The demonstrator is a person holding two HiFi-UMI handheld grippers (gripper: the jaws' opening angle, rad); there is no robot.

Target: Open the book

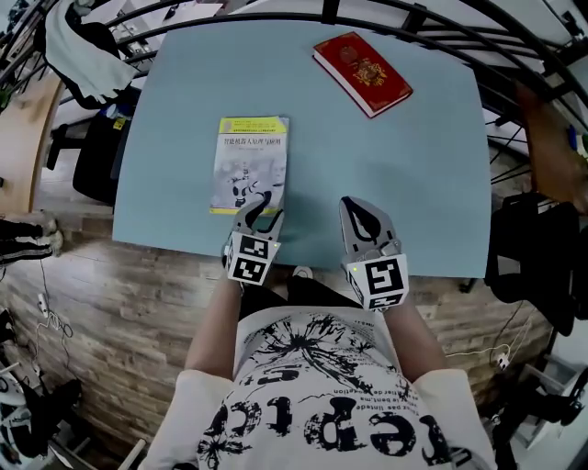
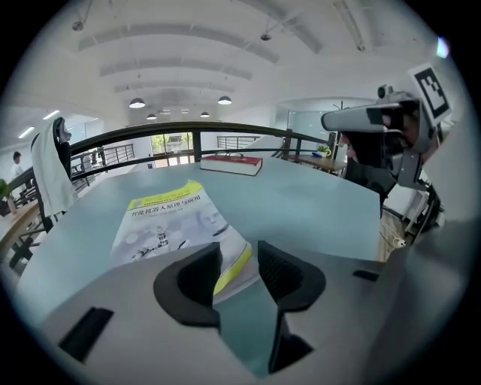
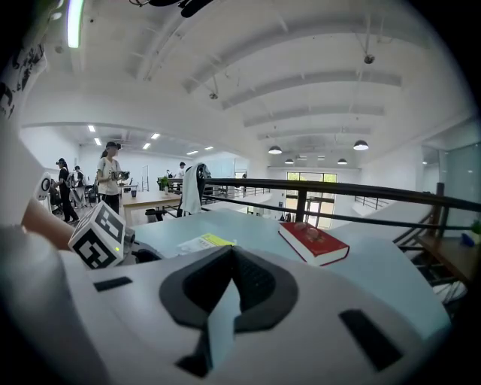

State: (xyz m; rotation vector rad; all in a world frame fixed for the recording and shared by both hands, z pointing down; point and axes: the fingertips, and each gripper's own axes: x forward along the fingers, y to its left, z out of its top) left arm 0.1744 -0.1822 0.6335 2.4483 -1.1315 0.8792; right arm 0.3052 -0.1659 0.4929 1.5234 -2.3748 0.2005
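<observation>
A thin book (image 1: 249,163) with a grey cover and a yellow-green top band lies closed on the light blue table (image 1: 413,184). My left gripper (image 1: 262,206) is at the book's near right corner. In the left gripper view the book (image 2: 169,225) runs away from the left gripper (image 2: 239,259), whose jaws stand open with that corner showing in the gap, not pressed. My right gripper (image 1: 358,209) hovers over bare table to the right of the book, jaws shut and empty. In the right gripper view the right gripper (image 3: 229,256) points across the table, with the book (image 3: 201,243) at its left.
A thick red book (image 1: 362,72) lies at the table's far right, also in view as the red book (image 2: 231,163) and the red book (image 3: 312,242). A dark railing (image 1: 386,11) curves round the far side. A white garment (image 1: 78,46) hangs at far left. The table's near edge (image 1: 303,262) is just under both grippers.
</observation>
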